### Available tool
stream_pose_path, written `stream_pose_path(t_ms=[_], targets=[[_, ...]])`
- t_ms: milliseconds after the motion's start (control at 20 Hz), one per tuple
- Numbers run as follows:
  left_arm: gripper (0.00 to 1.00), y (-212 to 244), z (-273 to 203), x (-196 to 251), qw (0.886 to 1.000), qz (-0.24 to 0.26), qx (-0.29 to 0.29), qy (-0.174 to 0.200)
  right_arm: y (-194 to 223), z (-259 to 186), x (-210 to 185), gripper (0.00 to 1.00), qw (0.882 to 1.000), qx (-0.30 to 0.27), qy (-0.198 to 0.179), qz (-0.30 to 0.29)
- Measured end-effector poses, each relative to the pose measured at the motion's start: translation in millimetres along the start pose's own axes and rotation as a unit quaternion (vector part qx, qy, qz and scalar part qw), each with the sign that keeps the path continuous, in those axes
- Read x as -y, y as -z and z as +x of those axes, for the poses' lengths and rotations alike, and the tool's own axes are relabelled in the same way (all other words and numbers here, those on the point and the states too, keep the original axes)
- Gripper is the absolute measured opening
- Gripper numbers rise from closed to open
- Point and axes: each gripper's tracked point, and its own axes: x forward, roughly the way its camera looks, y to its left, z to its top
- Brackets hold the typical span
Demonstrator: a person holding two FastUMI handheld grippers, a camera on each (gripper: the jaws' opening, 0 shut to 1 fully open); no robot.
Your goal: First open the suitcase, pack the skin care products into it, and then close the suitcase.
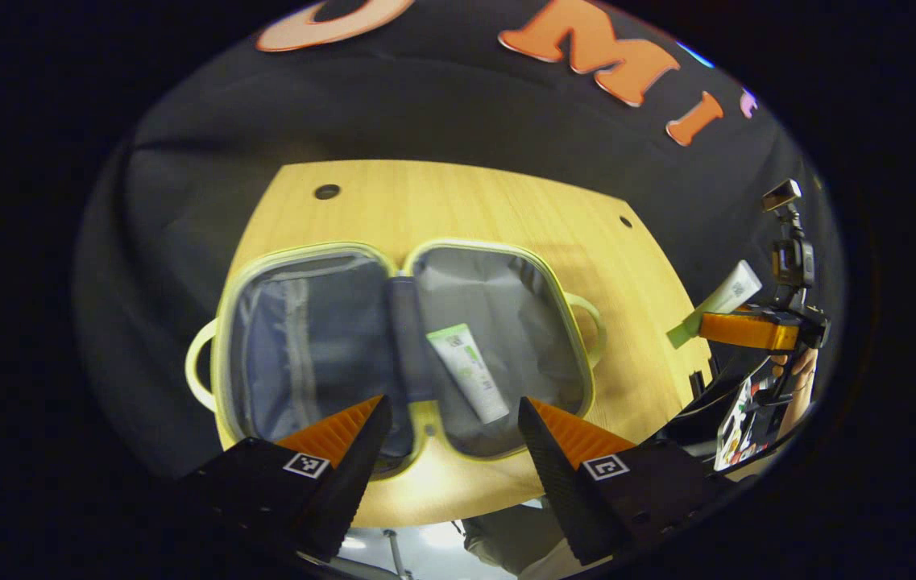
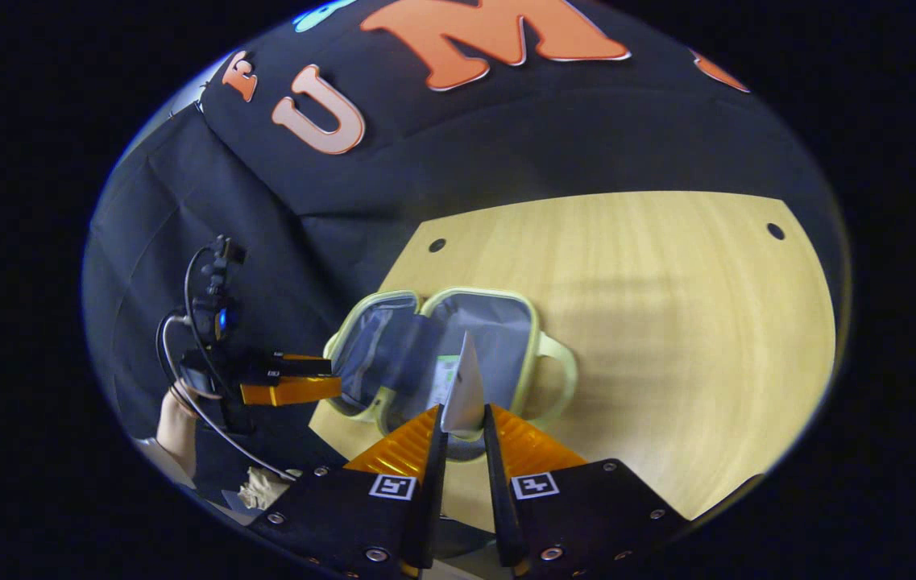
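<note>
I had my right gripper (image 2: pixel 462 435) clenched on a white squeeze tube (image 2: pixel 463 395), long axis pointing up-frame at the open pale-green zip suitcase (image 2: pixel 433 354) dead centre, left gripper (image 1: pixel 449 435) released above it, another green-capped tube (image 1: pixel 470 372) already inside.

The suitcase (image 1: pixel 401 354) lay wide open on the table (image 1: pixel 466 201). One tube (image 1: pixel 470 372) lay in its right half; the left half was bare.
</note>
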Motion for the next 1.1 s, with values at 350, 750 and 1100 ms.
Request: stream_pose_path(t_ms=[350, 750, 1100], targets=[[0.98, 19, -102, -99, 0.974, -0.120, 0.173, -0.089, 24, 99, -24, 0.29, 0.989, -0.148, 0.027, -0.002], [0.98, 18, -147, -94, 0.939, -0.108, 0.282, -0.162, 63, 155, 13, 0.30, 0.965, -0.240, 0.105, 0.026], [0.97, 23, -140, -106, 0.939, -0.136, 0.285, -0.136, 52, 149, 15, 0.78, 0.970, -0.209, 0.121, 0.036]])
